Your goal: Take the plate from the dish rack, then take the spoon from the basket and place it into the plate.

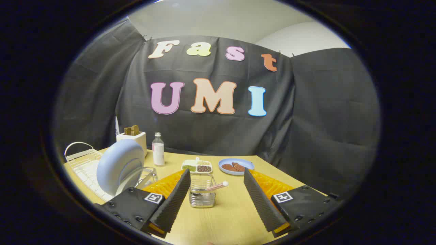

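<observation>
Between my two spread fingers, just ahead of them on the wooden table (235, 217), stands the small metal basket (202, 195), its sides see-through. Out of its top leans the spoon (216, 186), a pinkish handle with a pale rounded end tilting toward my right finger. My gripper (216, 173) is wide open and has hold of nothing; the ribbed black pads (175, 200) sit well to either side of the basket, touching neither it nor the spoon.

Off to the left, beyond my left finger, I see the white wire dish rack (85, 163) with the plate (120, 165) standing on edge in it, pale blue and tilted slightly back. Part of the plate's lower rim is hidden behind the gripper body, so I cannot tell how it seats in the rack's wires.

Behind the rack stands a white holder (133, 139) with something brown poking out of its top; I cannot make out what. Just beside it is a clear bottle (158, 149) with a white label. Farther back, beyond the basket, lies a small divided tray (197, 166) holding green and dark grains, and to its right a blue dish (236, 166) carrying two brown pieces. Both sit well apart from my fingers.
</observation>
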### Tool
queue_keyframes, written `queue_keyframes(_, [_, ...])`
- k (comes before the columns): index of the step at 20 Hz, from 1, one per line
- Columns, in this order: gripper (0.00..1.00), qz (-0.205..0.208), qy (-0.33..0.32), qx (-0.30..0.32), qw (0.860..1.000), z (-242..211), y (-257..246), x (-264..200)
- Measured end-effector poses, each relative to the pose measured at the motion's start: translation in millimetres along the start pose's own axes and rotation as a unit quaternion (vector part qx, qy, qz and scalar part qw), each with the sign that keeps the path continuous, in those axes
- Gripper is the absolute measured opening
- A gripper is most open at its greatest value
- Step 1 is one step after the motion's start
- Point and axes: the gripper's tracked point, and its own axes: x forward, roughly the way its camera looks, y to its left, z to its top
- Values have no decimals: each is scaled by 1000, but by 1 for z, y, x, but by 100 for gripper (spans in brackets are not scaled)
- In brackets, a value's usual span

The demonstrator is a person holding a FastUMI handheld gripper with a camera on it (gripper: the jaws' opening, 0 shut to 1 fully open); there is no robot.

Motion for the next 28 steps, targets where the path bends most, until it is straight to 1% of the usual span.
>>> queue_keyframes(6, [100, -5, -3, -8, 1000, 7, 6, -15])
queue_keyframes(11, [100, -9, -3, -3, 1000, 8, 5, -22])
queue_keyframes(19, [100, -29, 3, 7, 1000, 6, 1, -33])
queue_keyframes(23, [100, -39, 9, -3, 999, 6, 5, -34])
queue_keyframes(25, [100, -51, 12, -16, 999, 9, 10, -32])
queue_keyframes(28, [100, -87, 14, -42, 995, 18, 9, -25])
